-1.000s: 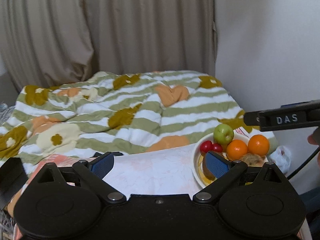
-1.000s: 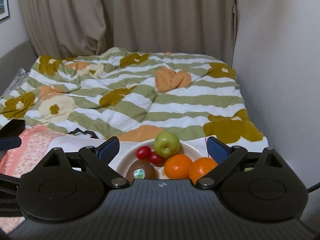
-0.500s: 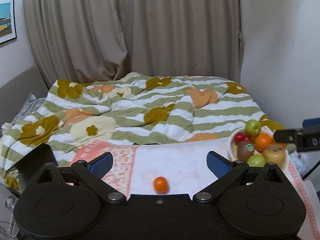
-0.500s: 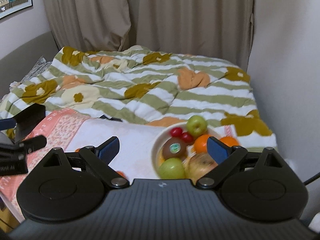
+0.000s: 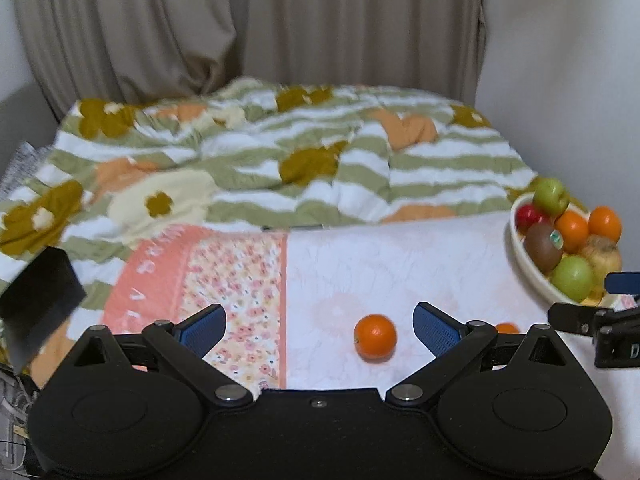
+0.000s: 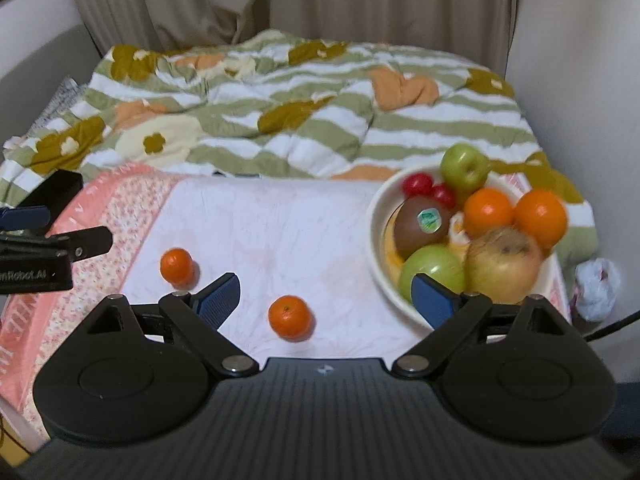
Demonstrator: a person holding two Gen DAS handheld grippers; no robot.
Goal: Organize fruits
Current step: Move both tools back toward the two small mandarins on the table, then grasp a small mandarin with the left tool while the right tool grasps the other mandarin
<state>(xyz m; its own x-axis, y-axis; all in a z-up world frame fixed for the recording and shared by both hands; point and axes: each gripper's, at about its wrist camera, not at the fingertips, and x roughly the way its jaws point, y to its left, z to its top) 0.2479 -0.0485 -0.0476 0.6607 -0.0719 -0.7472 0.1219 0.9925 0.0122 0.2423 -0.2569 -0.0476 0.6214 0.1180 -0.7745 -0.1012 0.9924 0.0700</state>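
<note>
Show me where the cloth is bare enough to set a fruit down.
Bare: the white cloth between the bowl and the floral pink border, behind both loose oranges. Crowded: the bowl itself, piled with fruit, and the near edge around those oranges.

Worktop (image 6: pixel 280 232) bare mid-span; two tangerines (image 6: pixel 289 317) (image 6: pixel 176 266) lie near front edge, bowl (image 6: pixel 378 216) blocks right side.

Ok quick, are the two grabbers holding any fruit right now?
Left gripper: open, holding nothing.
Right gripper: open, holding nothing.
</note>
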